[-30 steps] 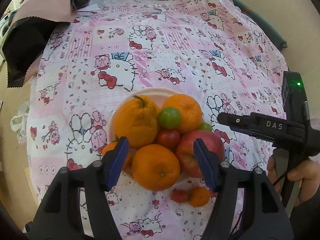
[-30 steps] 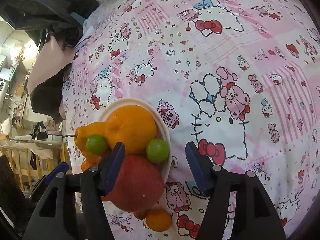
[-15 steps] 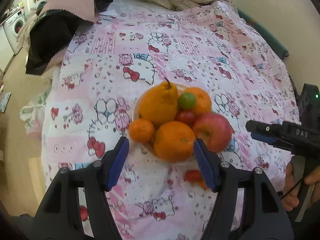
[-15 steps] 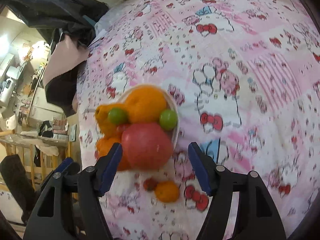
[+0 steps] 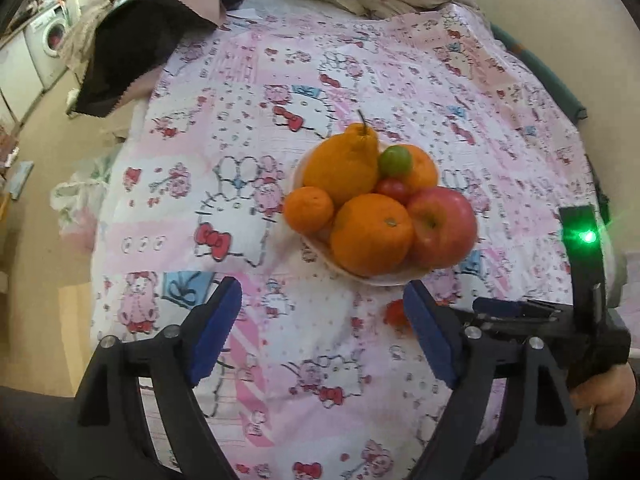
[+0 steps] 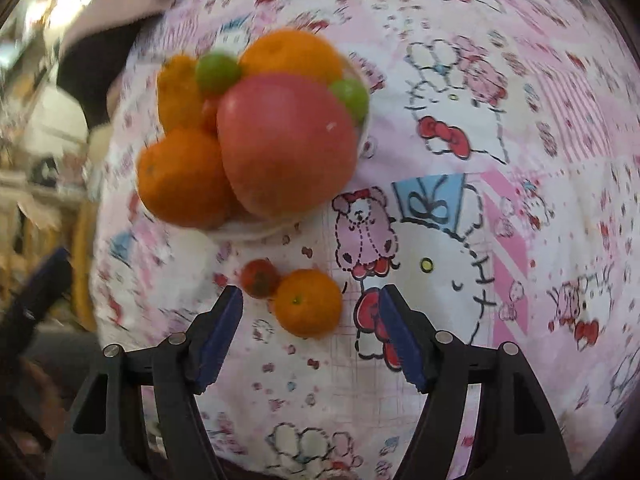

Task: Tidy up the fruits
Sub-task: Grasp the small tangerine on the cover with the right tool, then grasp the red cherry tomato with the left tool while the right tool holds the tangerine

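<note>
Fruit fills a pale plate [image 5: 362,278] on a pink cartoon-print sheet [image 5: 248,208]: a knobbed citrus [image 5: 342,166] with a stem at the back, a small mandarin [image 5: 308,209] on its left, a big orange [image 5: 372,234] in front, an apple [image 5: 442,226] to the right, a green fruit [image 5: 395,161] and a cherry tomato [image 5: 393,190] wedged on top; a second green fruit [image 6: 351,96] sits at the plate's far edge in the right wrist view. Off the plate, on the sheet, a loose tomato [image 6: 260,279] touches a loose mandarin [image 6: 308,302]. The right gripper [image 6: 310,334] hovers with jaws spread, the loose mandarin just ahead of the gap, untouched; the left gripper [image 5: 322,330] has its jaws opening over bare sheet near the plate, nothing between them. A hand [image 5: 604,402] grips the right tool's handle; dark cloth [image 5: 132,52] lies at the sheet's far corner.
</note>
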Tool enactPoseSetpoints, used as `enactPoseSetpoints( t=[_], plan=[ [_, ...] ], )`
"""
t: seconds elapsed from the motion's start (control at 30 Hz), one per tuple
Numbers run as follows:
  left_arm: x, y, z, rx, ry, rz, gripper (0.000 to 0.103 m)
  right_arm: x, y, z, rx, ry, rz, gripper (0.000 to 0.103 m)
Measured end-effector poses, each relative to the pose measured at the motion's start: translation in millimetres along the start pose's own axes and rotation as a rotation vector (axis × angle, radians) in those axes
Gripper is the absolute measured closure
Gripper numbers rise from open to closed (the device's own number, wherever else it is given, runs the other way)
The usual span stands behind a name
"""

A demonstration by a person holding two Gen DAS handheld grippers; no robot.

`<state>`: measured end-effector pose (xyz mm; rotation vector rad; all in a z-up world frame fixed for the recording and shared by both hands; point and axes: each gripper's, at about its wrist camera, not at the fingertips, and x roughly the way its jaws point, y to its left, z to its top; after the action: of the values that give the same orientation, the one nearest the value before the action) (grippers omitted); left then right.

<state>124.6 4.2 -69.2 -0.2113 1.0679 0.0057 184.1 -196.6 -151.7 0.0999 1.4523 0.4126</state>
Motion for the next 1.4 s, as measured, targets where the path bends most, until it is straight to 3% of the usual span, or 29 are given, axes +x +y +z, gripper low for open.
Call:
enactPoseSetpoints(
  t=[0.1,0.23,0.3,0.33,0.37,0.7,0.93,1.2,1.4],
  plan=[
    [0.9,4.9,0.7,-0.012,0.006,-0.009,0.022,17.2,19.0,-2.3,-0.103,0.04,-0.049,0.03],
    [2.4,12.2,1.2,-0.03,0.009,-0.006,0.023,27.0,32.5,-5.1,-0.188,0.03,-0.149,0.031],
    [5.8,15.5,0.8,-0.043,0.021,-0.004,0.023,28.5,35.0,-4.9,-0.21,0.014,-0.178,0.037],
    [8.3,16.4,0.6,-0.047,0.03,0.005,0.023,28.4,35.1,-4.6,-0.213,0.012,-0.178,0.047],
    [10.8,16.9,-0.1,-0.049,0.04,0.017,0.023,28.7,34.0,-4.1,-0.208,0.02,-0.171,0.055],
    [22.0,6.7,-4.2,-0.036,0.085,0.003,0.023,-8.2,10.9,-9.9,-0.14,0.001,-0.057,0.056],
    [33.6,-12.9,-7.5,0.0,0.109,-0.019,0.023,-64.9,-26.6,-17.6,0.04,-0.146,0.028,0.056],
    [65.2,-67.1,-30.9,0.092,0.126,-0.044,0.023,-103.3,-79.6,-8.3,0.301,-0.295,0.137,0.056],
    [92.2,-86.9,-36.2,0.016,0.097,-0.026,0.023,-117.1,-97.2,-4.0,0.378,-0.341,0.212,0.056]
  ],
)
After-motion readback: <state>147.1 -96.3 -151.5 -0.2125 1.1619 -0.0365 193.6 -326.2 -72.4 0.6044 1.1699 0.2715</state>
